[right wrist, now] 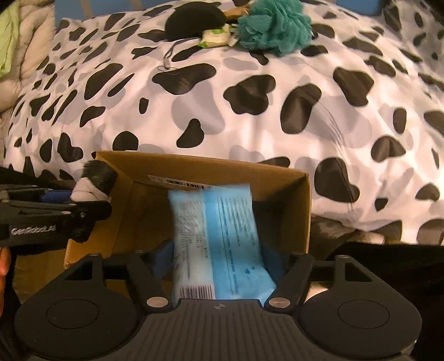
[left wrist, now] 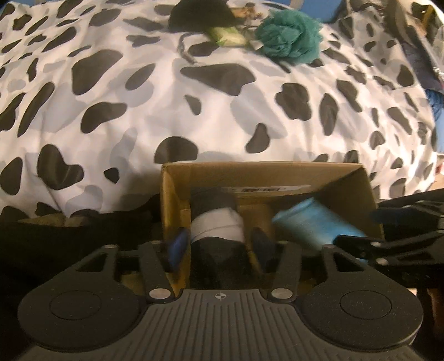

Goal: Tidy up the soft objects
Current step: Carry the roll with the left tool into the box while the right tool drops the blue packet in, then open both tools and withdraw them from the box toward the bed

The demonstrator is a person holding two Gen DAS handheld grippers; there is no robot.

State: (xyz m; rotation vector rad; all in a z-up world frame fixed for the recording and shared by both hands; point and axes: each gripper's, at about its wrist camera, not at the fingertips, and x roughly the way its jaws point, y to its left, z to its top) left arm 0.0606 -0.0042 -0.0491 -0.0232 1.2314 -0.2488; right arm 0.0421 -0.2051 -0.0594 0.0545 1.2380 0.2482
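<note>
Nearest the cameras, both grippers point down into an open cardboard box (right wrist: 277, 200) that stands at the near edge of a bed covered with a cow-print duvet (left wrist: 138, 111). The left gripper (left wrist: 219, 244) has its jaws apart, and a black and white rolled sock bundle (left wrist: 219, 225) sits between the blue pads (left wrist: 177, 244) with a gap on either side, at the left end of the box. The right gripper (right wrist: 216, 261) also stands open around a blurred light blue packet (right wrist: 219, 236) with printed text and a barcode, which lies tilted inside the box, its upper end leaning toward the far wall under a shipping label (right wrist: 177, 182). In the left view that packet shows at the right end of the box, just beside the socks. Farther off, near the far edge of the duvet, lie a black rounded soft object (right wrist: 194, 20), a pale green packet (right wrist: 215, 36) and a teal mesh bath pouf (right wrist: 274, 25), close together and well apart from the box.
</note>
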